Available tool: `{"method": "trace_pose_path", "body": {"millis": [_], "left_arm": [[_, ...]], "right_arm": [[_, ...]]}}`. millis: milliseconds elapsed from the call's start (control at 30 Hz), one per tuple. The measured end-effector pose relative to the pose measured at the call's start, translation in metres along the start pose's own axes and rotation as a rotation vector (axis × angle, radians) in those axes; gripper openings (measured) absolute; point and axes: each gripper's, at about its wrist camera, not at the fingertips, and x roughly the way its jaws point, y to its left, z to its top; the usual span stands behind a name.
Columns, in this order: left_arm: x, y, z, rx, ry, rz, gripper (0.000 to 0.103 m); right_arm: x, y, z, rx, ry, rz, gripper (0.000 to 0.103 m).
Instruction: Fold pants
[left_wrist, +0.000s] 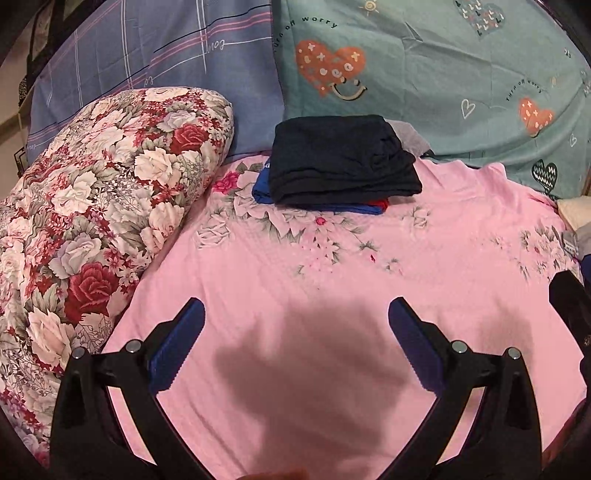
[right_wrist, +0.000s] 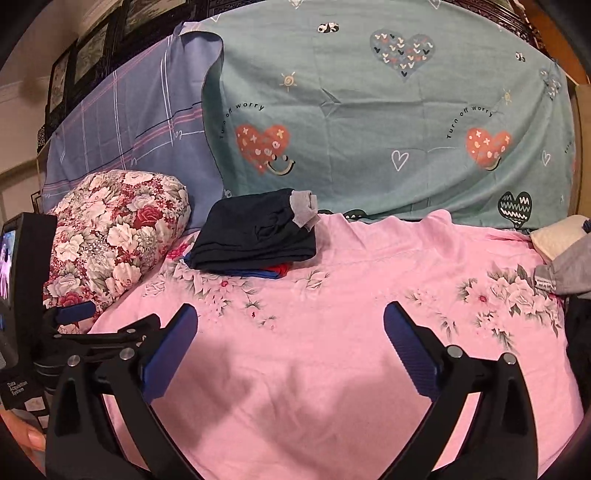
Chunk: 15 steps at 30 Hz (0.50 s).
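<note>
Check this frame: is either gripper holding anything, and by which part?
Nothing is held. The left gripper and right gripper are both open over the pink sheet; the folded dark pants lie untouched.

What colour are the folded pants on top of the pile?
Very dark navy, almost black, folded pants; clearest in the right wrist view.

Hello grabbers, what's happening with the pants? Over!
Left gripper and right gripper: jaws open, empty. Dark folded pants stacked at back of pink bedsheet. Nothing in the way.
</note>
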Motion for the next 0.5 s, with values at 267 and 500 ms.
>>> {"method": "trace_pose_path", "body": {"millis": [267,500], "left_arm": [[0.003,-0.006,-0.005,0.02,0.005,-0.022,0.101],[0.006,-0.006,-0.008,0.014,0.011,-0.018,0.101]], "right_arm": [[0.008,-0.009,-0.011,0.021,0.019,0.025,0.101],[0.009,-0.008,-0.016,-0.002,0.036,0.03,0.101]]}}
